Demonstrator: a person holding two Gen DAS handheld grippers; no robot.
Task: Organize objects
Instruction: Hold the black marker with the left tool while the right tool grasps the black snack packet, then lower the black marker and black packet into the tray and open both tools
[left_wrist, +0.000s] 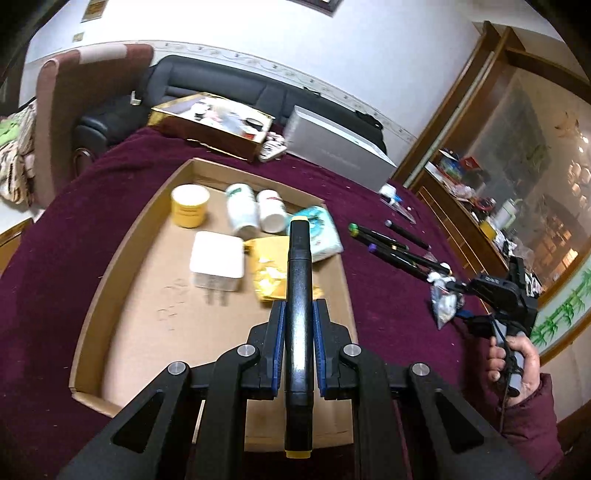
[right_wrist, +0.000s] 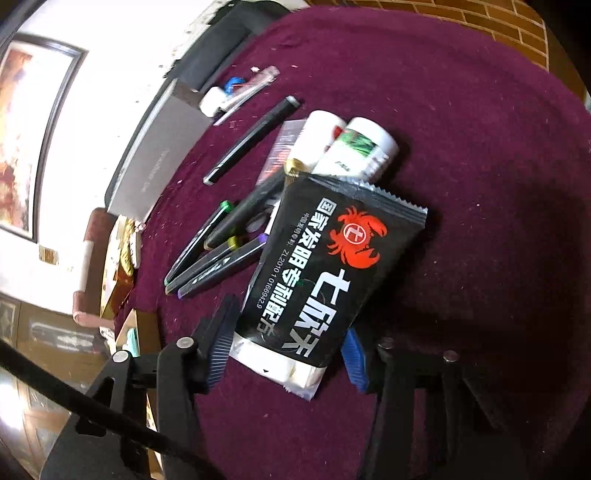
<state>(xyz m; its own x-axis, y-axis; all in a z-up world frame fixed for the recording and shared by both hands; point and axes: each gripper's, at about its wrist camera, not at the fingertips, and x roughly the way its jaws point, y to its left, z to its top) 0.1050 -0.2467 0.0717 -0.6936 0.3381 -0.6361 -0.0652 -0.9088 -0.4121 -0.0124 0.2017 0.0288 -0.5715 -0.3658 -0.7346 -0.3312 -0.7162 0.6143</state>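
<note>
Left hand-held gripper (left_wrist: 298, 325) clamps a black marker (left_wrist: 298, 295) above the crowded cardboard tray (left_wrist: 122, 254).

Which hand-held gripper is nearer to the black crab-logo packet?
Right. The right hand-held gripper straddles the black crab-logo packet, its jaws on either side. The left hand-held gripper is over the cardboard tray, clamping a yellow-capped marker.

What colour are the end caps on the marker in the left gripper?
Yellow, on both ends of the black marker; clearest in the left wrist view.
</note>
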